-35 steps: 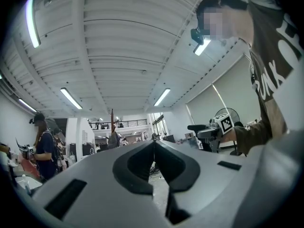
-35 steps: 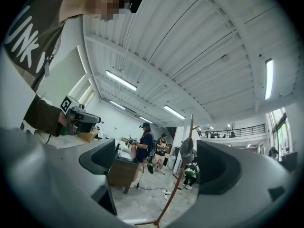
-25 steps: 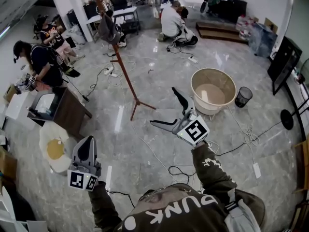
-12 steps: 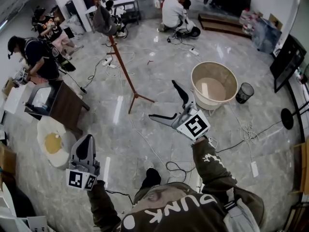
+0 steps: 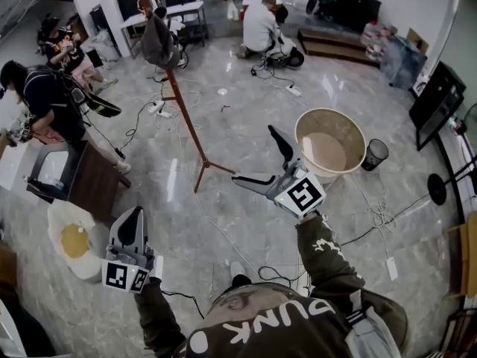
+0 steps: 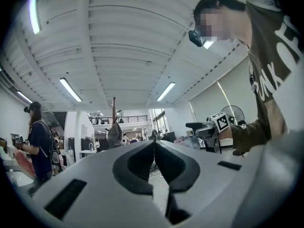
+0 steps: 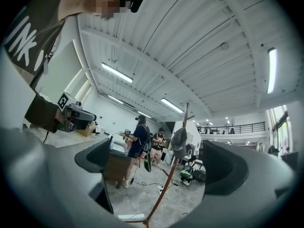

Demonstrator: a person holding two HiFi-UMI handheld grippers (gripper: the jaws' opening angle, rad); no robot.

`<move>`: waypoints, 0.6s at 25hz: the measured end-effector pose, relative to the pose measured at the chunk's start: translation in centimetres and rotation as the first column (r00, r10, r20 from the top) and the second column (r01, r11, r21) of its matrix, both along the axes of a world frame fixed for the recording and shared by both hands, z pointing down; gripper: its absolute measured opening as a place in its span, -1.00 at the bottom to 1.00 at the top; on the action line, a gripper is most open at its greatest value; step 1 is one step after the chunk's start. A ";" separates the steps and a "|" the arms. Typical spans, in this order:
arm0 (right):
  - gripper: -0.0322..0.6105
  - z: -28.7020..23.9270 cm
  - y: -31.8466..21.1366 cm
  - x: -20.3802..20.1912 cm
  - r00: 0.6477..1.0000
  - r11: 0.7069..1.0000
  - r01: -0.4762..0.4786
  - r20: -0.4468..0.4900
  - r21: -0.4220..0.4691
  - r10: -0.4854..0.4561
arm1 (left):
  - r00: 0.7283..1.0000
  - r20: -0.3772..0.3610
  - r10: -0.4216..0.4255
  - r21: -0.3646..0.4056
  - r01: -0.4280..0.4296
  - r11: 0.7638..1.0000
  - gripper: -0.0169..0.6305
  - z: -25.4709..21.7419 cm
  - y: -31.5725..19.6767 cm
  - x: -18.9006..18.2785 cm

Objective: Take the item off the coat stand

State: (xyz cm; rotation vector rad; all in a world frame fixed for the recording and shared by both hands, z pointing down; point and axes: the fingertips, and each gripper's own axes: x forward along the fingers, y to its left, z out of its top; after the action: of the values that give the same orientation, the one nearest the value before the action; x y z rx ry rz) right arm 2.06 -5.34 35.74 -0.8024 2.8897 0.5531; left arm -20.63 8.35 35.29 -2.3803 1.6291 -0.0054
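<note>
Workshop floor (image 5: 246,103), cap (image 5: 159,42) on stand (image 5: 188,121), well beyond right tool (image 5: 253,154)

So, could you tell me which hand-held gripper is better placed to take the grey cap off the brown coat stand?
Right, probably: the right hand-held gripper is open and facing the grey cap, while the left hand-held gripper is shut, farther back.

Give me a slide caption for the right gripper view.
Open right gripper frames a grey cap hanging on the coat stand.
</note>
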 end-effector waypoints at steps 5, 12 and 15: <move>0.95 -0.7 -4.2 -4.3 1.000 1.000 -0.029 -0.009 0.000 0.029 | 0.999 -0.014 0.028 0.014 -0.028 1.000 -0.93 -0.4 -4.8 -5.0; 0.95 -1.0 -9.0 -8.5 0.998 0.998 -0.054 -0.020 -0.018 0.054 | 0.998 -0.012 0.068 0.011 -0.068 0.998 -0.93 -0.8 -10.4 -8.8; 0.95 -0.7 -11.6 -9.0 0.998 0.998 -0.060 -0.031 -0.016 0.060 | 0.997 -0.015 0.072 0.005 -0.072 0.997 -0.93 -0.1 -12.7 -9.2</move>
State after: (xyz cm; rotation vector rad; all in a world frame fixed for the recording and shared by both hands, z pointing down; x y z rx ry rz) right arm -6.95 -16.93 35.00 -0.8936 2.9105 0.5517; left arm -29.83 -4.35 35.18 -2.4402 1.5471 0.0301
